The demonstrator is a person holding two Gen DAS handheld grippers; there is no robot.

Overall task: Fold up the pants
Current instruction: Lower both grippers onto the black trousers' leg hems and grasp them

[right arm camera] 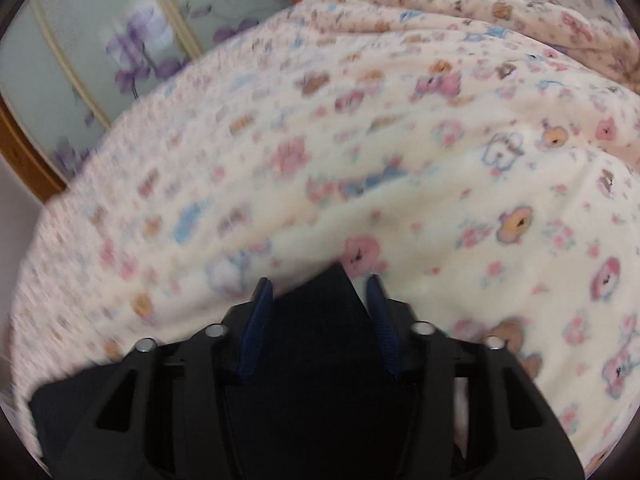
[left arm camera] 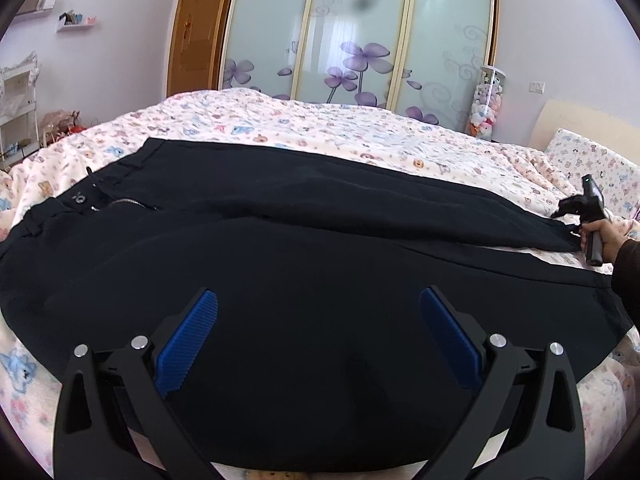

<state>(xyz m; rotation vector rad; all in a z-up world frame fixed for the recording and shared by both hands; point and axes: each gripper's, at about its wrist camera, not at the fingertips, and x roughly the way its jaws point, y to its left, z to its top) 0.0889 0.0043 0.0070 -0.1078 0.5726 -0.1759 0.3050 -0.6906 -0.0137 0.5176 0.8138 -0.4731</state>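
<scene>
Black pants (left arm camera: 304, 248) lie spread across the bed, waistband with button and zipper at the left, leg hems at the right. My left gripper (left arm camera: 318, 304) is open, its blue pads wide apart over the near leg. My right gripper (left arm camera: 576, 224) shows at the far leg's hem, held by a hand. In the right wrist view, which is blurred, the right gripper (right arm camera: 320, 284) has its blue pads partly apart with a corner of the pants (right arm camera: 320, 320) lying between them; the pads do not press on the cloth.
The bed has a cream blanket (left arm camera: 304, 120) printed with bears and flowers. A pillow (left arm camera: 592, 160) lies at the right. A wardrobe with flowered sliding doors (left arm camera: 360, 32) stands behind the bed, with a tube of plush toys (left arm camera: 486, 104) beside it.
</scene>
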